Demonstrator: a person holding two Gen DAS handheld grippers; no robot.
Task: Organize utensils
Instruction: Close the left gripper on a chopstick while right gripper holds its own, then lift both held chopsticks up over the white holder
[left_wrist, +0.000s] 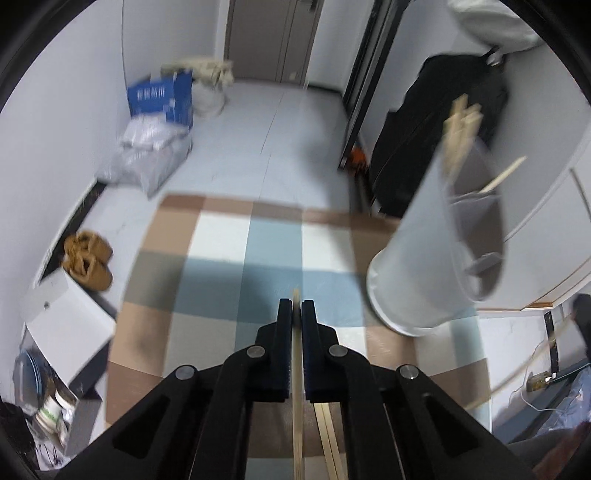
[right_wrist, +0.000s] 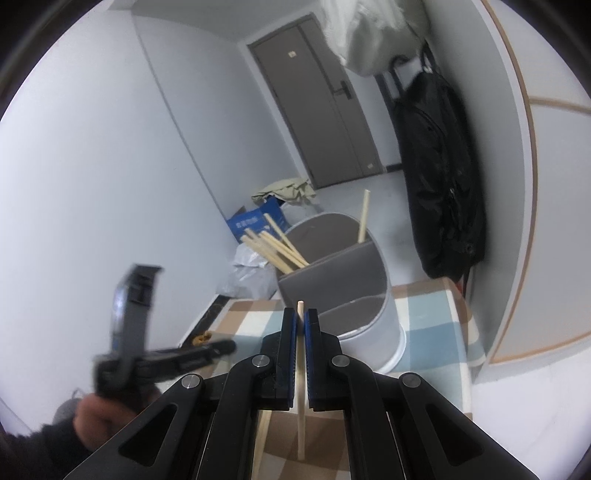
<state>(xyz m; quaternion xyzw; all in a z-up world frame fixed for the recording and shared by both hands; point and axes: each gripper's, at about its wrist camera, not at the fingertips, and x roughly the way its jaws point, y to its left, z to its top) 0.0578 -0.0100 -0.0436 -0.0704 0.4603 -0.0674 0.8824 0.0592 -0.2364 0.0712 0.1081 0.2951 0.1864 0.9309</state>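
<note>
Checkered cloth (left_wrist: 236, 266) covers table; white round holder (right_wrist: 373, 317) with grey dividers stands on it, right of left gripper, just ahead of right gripper; bundle of chopsticks (right_wrist: 275, 247) leans in its far-left compartment, single stick (right_wrist: 364, 216) in back one (nearest compartment's contents unclear); left gripper (left_wrist: 296, 314) pressed together on one chopstick (left_wrist: 297, 406), stick running back between pads; loose chopsticks (left_wrist: 330, 439) lie below it; right gripper (right_wrist: 301, 321) likewise pinches chopstick (right_wrist: 301, 387), tip poking past fingertips.
</note>
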